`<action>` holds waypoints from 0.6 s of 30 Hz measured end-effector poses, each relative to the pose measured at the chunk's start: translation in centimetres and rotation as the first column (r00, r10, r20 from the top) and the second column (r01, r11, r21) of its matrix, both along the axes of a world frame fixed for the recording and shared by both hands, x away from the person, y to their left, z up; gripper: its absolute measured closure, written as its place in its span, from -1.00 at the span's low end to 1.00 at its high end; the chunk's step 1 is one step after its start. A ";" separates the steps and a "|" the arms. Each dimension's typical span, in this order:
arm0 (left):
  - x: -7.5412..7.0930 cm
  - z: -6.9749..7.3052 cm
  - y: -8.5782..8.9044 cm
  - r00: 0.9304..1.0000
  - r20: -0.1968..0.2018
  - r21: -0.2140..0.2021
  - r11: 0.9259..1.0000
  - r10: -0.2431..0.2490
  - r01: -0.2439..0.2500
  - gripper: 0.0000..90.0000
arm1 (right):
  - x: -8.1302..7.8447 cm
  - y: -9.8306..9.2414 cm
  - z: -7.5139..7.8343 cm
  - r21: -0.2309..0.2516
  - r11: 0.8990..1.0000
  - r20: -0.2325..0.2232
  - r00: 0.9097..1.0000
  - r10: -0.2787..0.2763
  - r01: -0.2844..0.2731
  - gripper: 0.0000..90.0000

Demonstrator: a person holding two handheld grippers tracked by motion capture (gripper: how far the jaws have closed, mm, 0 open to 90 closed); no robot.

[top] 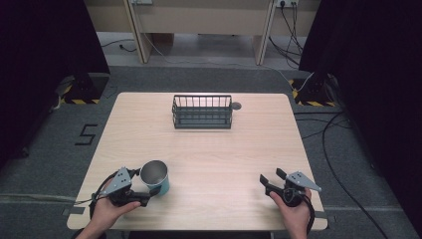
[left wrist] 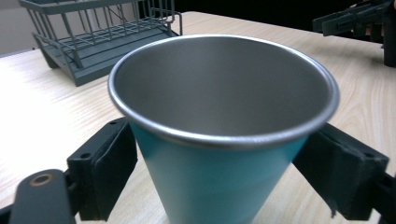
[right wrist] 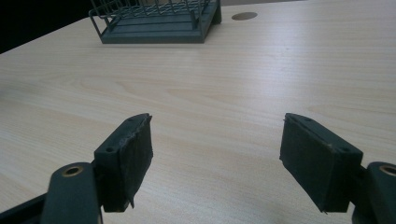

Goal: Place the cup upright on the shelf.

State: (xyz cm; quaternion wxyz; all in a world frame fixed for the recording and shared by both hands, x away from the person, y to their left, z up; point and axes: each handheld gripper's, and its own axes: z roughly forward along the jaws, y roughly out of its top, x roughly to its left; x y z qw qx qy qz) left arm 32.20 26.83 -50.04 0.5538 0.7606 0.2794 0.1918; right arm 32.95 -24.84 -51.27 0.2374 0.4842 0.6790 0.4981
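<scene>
On the table, the cup stands upright near my front edge, toward the left, between the jaws of my left gripper. My right gripper sits well apart from it, at the front right. The wire rack stands far behind both, near the back edge, about midway across.

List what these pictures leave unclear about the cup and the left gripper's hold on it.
- Cup base: cut off by the bottom edge in the left gripper view.
- Left gripper pads: they flank the cup; whether they press it cannot be told.
- Cup's bottom inside: blurred in the left gripper view.
- Dark disc beside the wire rack: too small to identify.
</scene>
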 end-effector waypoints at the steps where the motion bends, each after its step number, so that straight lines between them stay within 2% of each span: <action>1: 0.3 0.0 -0.2 1.000 0.005 0.006 1.000 -0.005 0.005 -0.70 | 0.0 0.0 0.0 0.000 1.000 0.001 1.000 0.000 0.000 -0.42; 15: 1.4 0.1 -1.0 1.000 0.010 0.010 1.000 -0.016 0.016 -0.71 | 0.0 0.0 0.0 0.003 1.000 -0.002 1.000 0.000 0.000 -0.42; 18: 1.7 0.2 -1.3 1.000 0.014 0.022 1.000 -0.018 0.017 -0.71 | 0.0 0.0 0.0 0.000 1.000 -0.003 1.000 0.003 -0.003 -0.42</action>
